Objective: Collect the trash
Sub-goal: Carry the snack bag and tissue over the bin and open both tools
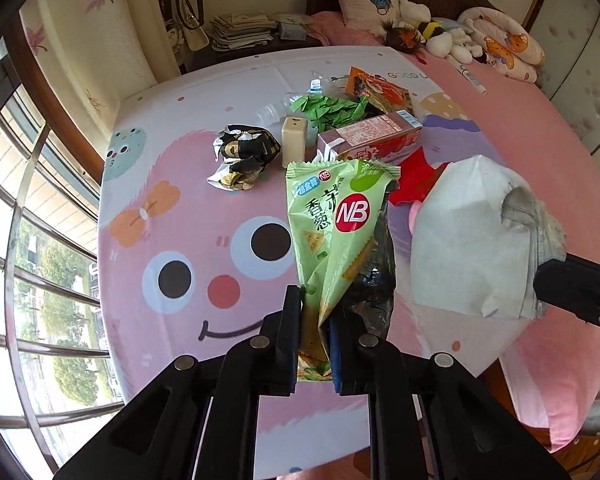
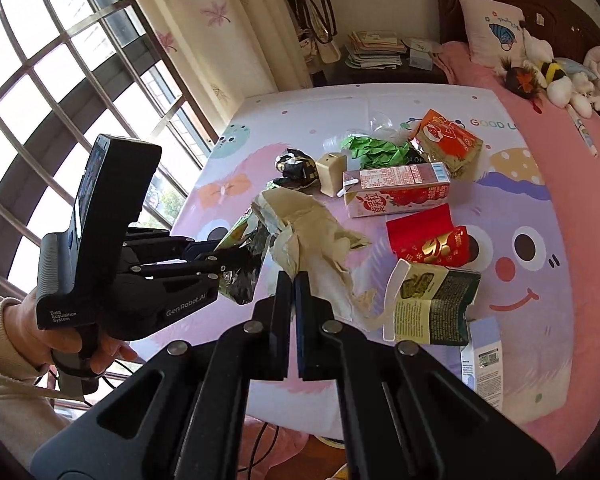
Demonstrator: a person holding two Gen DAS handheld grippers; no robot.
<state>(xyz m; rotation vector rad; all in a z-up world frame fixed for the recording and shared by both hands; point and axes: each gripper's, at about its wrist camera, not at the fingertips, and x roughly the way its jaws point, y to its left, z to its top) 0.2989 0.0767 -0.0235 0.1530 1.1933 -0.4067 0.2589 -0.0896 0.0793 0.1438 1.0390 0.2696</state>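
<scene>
My left gripper (image 1: 315,308) is shut on the lower end of a green snack wrapper (image 1: 336,216), which stands up from the jaws above the bed. My right gripper (image 2: 293,282) is shut on a crumpled beige paper (image 2: 312,224). In the left wrist view that paper (image 1: 468,240) looks white and hangs at the right. The left gripper (image 2: 232,260) with the wrapper shows beside it, held by a hand (image 2: 100,348). Loose trash lies beyond: a pink drink carton (image 2: 396,194), crumpled green paper (image 1: 328,108), a black-and-gold wrapper (image 1: 244,156), a red envelope (image 2: 428,236) and a green carton (image 2: 432,304).
All of it lies on a bed with a cartoon sheet (image 1: 204,216). A barred window (image 2: 60,80) runs along the left. A pillow (image 1: 364,0) and plush toys (image 1: 440,36) sit at the headboard. Stacked papers (image 1: 240,28) rest on a bedside table. A white box (image 2: 484,364) lies near the right.
</scene>
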